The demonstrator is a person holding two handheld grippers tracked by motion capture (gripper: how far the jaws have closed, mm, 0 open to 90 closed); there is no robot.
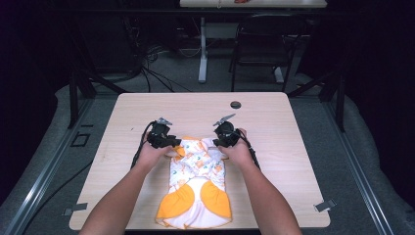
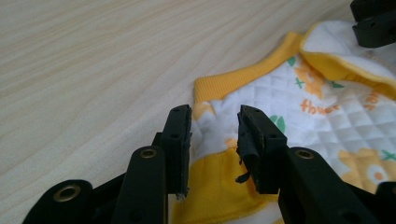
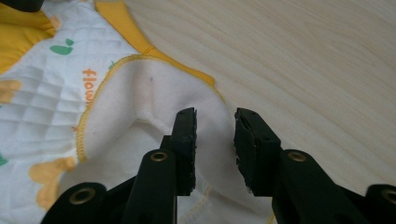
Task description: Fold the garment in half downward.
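High view: garment (image 1: 195, 188) lies flat on the surface (image 1: 127, 127), white quilted w/ orange print & yellow-orange patches, just below both grippers and reaching toward the person's edge. Left gripper (image 1: 177, 143) sits at the garment's top-left corner, right gripper (image 1: 217, 143) at the top-right corner; the two are near each other w/ the garment's top edge between them. Both hands come in from the bottom, forearms either side of the cloth.

Left gripper view: jaws apart, released, nothing pinched. Quilted cloth (image 2: 261, 100) lies between & just ahead of the tips, w/ the yellow ribbed hem (image 2: 243, 77) ahead, running up to the right. Yellow patch sits under the jaws, close in. Bare wood to the left of the gripper. Black part of the other gripper (image 2: 373, 23) shows far ahead-right.

Right gripper view: jaws also apart, released, no cloth pressed btw the pads. White inner lining (image 3: 140, 107) lies under and ahead-left of the tips, w/ yellow-stitched edge curving round it. Quilted printed face further left. Bare surface to the right & ahead. Can't tell whether the tips touch the fabric.
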